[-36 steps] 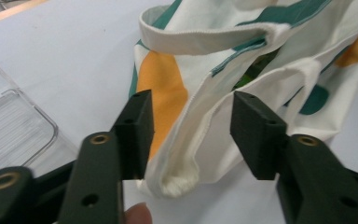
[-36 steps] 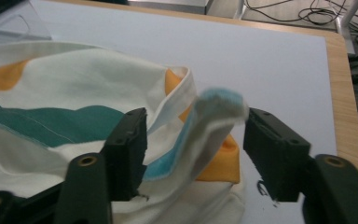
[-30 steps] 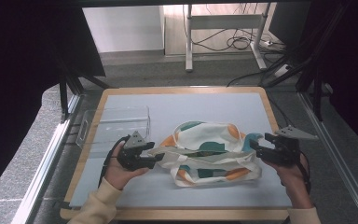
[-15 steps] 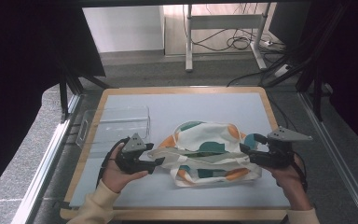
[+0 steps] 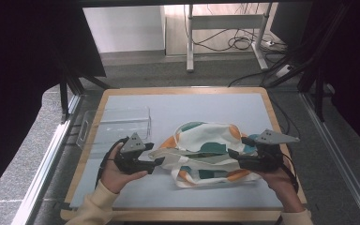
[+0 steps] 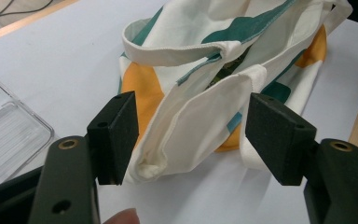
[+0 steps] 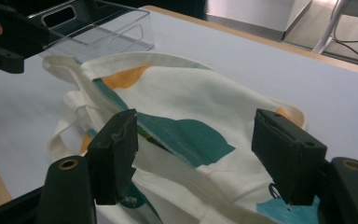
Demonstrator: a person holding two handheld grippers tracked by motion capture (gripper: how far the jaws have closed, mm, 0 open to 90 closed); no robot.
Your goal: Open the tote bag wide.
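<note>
Near the table's front edge, the left gripper (image 5: 161, 161) has just opened its jaws wide; a strap of the tote bag (image 5: 206, 152) lies between them, unpinched. At three o'clock from it, the right gripper (image 5: 235, 154) stands wide over the bag's cloth. The bag lies crumpled mid-mat. Farther off, at ten o'clock, sits a clear plastic tray (image 5: 117, 123).

Light fell evenly and brightly on the table (image 5: 136, 197), with only soft shadows. The surroundings stayed dark. Both gripper views were sharp, slightly soft far off.
</note>
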